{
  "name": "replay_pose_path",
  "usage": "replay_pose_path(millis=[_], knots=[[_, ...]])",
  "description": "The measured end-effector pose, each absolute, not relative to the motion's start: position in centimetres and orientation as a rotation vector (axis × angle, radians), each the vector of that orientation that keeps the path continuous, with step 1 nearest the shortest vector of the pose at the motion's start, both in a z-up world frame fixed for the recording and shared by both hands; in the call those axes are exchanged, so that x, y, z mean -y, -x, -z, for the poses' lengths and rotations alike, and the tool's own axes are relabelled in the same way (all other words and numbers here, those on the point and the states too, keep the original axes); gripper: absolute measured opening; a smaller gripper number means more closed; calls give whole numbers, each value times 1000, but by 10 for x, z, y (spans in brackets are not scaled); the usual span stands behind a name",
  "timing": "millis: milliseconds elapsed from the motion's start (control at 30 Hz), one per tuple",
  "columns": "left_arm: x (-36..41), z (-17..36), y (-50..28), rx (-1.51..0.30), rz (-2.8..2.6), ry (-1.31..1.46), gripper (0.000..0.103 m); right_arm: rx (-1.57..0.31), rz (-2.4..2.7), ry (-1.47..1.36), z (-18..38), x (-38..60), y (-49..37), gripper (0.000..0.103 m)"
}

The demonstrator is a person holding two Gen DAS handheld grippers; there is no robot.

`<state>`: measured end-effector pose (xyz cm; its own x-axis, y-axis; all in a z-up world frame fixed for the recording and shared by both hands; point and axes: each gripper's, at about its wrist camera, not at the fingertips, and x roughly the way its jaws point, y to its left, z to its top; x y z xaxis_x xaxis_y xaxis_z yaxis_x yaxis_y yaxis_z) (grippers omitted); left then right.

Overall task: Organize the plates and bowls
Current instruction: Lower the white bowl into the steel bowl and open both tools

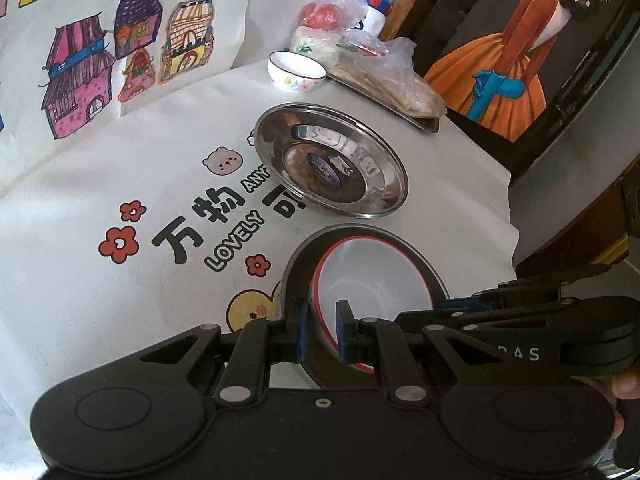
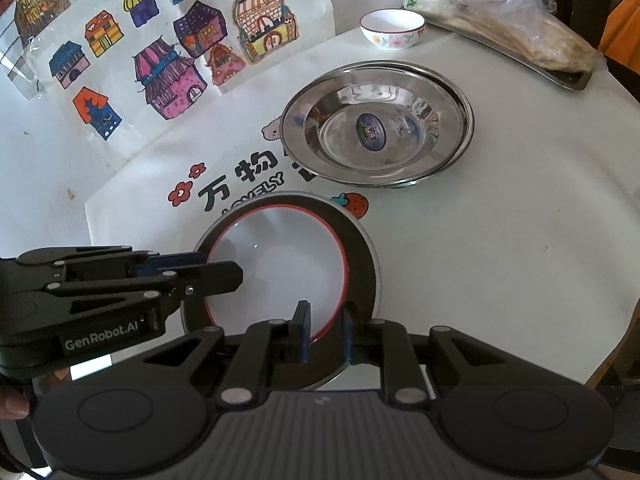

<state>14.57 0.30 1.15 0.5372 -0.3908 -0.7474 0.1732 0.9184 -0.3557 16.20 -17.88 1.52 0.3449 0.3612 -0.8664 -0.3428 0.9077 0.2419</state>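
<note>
Left claw [image 1: 322,330] pinching red-rimmed bowl [image 1: 372,276], angled downward

Both wrist cameras are looking steeply down, close over the red-rimmed bowl [image 1: 372,276], sharing the steel plate [image 2: 378,124] beyond.

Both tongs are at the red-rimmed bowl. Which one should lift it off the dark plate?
Probably left: the left tongs are shut on the near rim of the red-rimmed bowl. The right tongs straddle the rim too, but whether their pads press it is unclear.
</note>
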Motion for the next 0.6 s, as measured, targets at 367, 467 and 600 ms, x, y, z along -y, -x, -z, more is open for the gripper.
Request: replay_pose_path(millis=[367, 467, 600], knots=[[-1, -11, -149, -963, 342, 231, 16, -1130, -458, -7, -15, 177, -164, 21], [0, -12, -150, -966, 342, 230, 17, -1128, -462, -6, -15, 178, -163, 21], [0, -12, -150, -969, 346, 228, 19, -1126, -471, -7, -15, 178, -162, 22]])
